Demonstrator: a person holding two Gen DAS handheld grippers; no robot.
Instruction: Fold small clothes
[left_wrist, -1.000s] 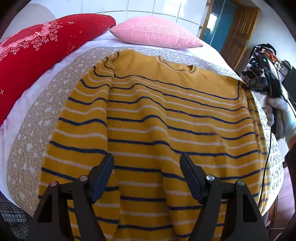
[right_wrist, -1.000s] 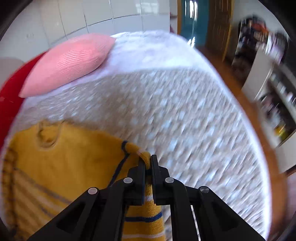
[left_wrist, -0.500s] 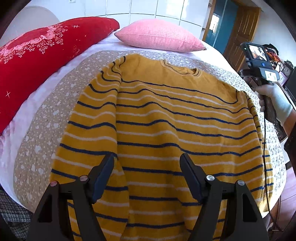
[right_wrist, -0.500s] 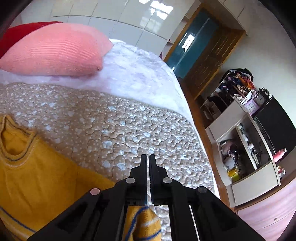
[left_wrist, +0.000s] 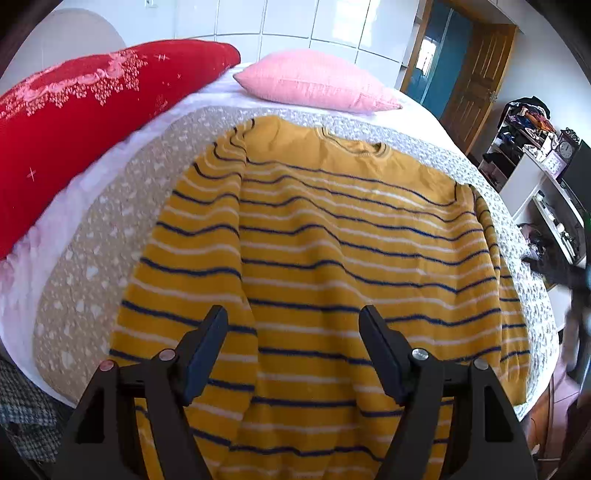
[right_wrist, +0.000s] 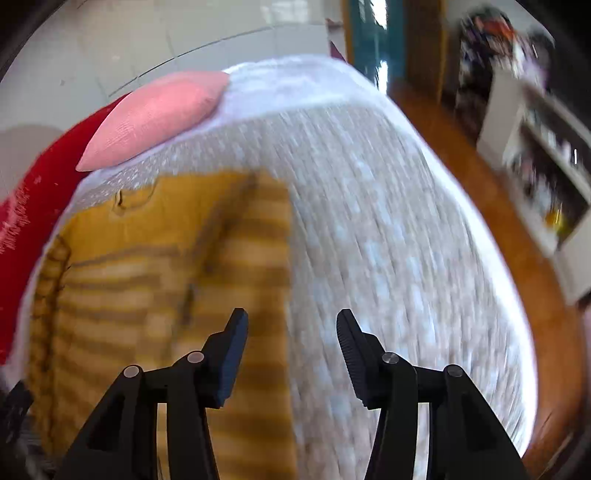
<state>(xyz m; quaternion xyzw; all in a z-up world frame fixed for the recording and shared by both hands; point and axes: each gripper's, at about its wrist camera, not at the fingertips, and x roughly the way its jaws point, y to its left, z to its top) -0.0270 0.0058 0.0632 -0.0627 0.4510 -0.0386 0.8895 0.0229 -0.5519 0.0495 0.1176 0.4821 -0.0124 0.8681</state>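
Observation:
A yellow sweater with navy and white stripes lies flat on the bed, neck toward the pillows, both sleeves folded in along its sides. My left gripper is open and empty, hovering above the sweater's lower part. My right gripper is open and empty, above the sweater's right edge; the sweater shows blurred to its left in the right wrist view. The right gripper shows as a dark blur at the right edge of the left wrist view.
The bed has a beige patterned quilt over a white sheet. A red pillow and a pink pillow lie at the head. A white shelf unit and a wooden door stand to the right.
My right gripper let go of the sweater's right shoulder, opened, and pulled back toward the bed's right side. The sweater now lies flat. The left gripper stayed open and rose slightly.

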